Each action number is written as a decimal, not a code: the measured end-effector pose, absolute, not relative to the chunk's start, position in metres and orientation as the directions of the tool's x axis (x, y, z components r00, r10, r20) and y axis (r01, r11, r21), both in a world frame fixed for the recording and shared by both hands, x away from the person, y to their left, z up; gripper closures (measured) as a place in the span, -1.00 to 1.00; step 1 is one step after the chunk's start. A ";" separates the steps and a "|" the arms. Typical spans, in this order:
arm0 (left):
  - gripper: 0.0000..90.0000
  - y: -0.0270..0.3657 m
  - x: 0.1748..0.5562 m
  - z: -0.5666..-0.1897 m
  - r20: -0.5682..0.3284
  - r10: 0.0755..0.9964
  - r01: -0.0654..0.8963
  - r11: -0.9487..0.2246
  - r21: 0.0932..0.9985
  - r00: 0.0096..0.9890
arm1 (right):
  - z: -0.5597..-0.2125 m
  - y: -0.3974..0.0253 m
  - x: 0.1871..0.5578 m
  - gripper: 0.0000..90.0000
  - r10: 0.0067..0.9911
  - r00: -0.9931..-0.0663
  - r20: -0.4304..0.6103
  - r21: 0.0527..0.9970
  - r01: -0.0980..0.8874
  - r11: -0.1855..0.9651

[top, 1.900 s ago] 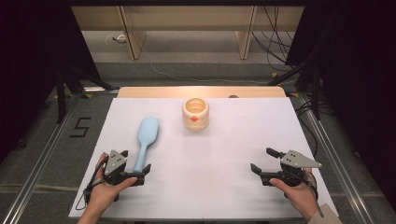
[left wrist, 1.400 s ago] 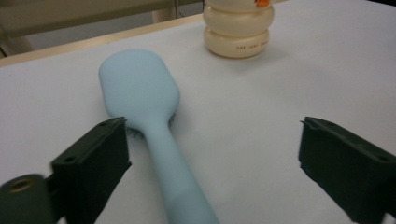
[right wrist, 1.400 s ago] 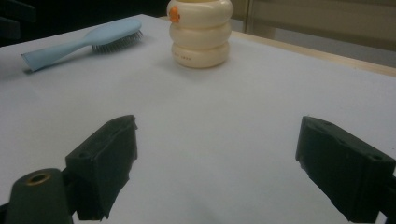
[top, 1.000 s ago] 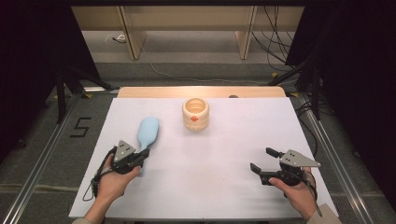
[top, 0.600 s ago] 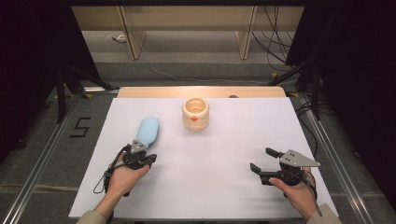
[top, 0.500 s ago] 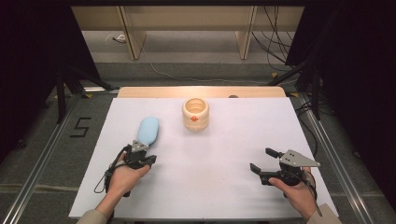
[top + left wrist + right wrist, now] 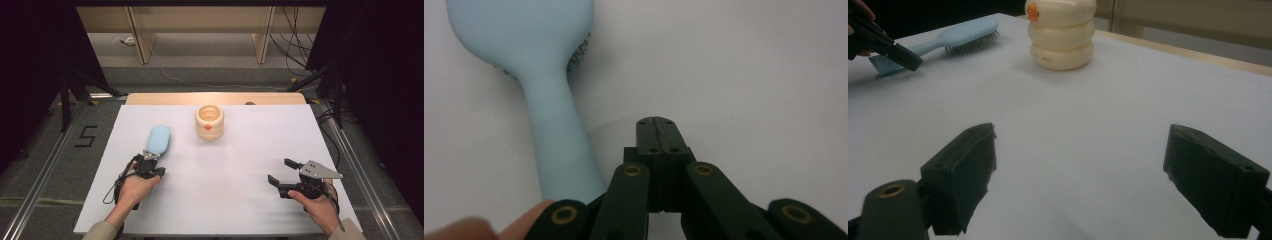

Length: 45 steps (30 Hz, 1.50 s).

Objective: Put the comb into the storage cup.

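white table mid bare; L gripper closed beside brush; R gripper agape nr edge

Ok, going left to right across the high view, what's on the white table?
Left gripper with the light blue hairbrush just beyond it → cream ribbed pot → right gripper.

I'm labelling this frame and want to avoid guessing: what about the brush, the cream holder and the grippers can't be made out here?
- Hairbrush: the handle's end is hidden by the left gripper in the left gripper view; the bristles face down in the high view.
- Cream holder: its inside is too small to tell in the high view, and the right gripper view's top edge cuts its rim off.
- Orange mark: too small to read.
- Right gripper: open jaws, nothing between.
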<state>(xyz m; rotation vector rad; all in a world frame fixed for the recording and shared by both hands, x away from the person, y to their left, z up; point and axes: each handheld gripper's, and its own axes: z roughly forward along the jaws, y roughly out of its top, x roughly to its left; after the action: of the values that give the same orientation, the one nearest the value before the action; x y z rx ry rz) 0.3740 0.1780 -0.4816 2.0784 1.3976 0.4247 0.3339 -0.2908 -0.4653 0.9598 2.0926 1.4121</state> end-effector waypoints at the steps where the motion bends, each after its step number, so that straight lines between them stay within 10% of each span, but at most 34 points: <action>1: 1.00 0.179 0.374 -0.482 -0.055 0.917 0.729 -0.277 0.625 0.396 | -0.465 -0.291 0.334 -0.68 0.748 -0.663 0.024 0.923 0.302 0.238; 45: 0.99 0.233 0.380 -0.484 0.051 0.956 0.768 -0.262 0.584 0.288 | -0.466 -0.291 0.334 -0.67 0.743 -0.668 0.028 0.923 0.303 0.237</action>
<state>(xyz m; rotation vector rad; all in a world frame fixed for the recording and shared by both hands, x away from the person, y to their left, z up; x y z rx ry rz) 0.3801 0.2331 -0.4838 2.1113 1.5430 0.5573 0.3340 -0.2908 -0.4656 0.9586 2.0978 1.4189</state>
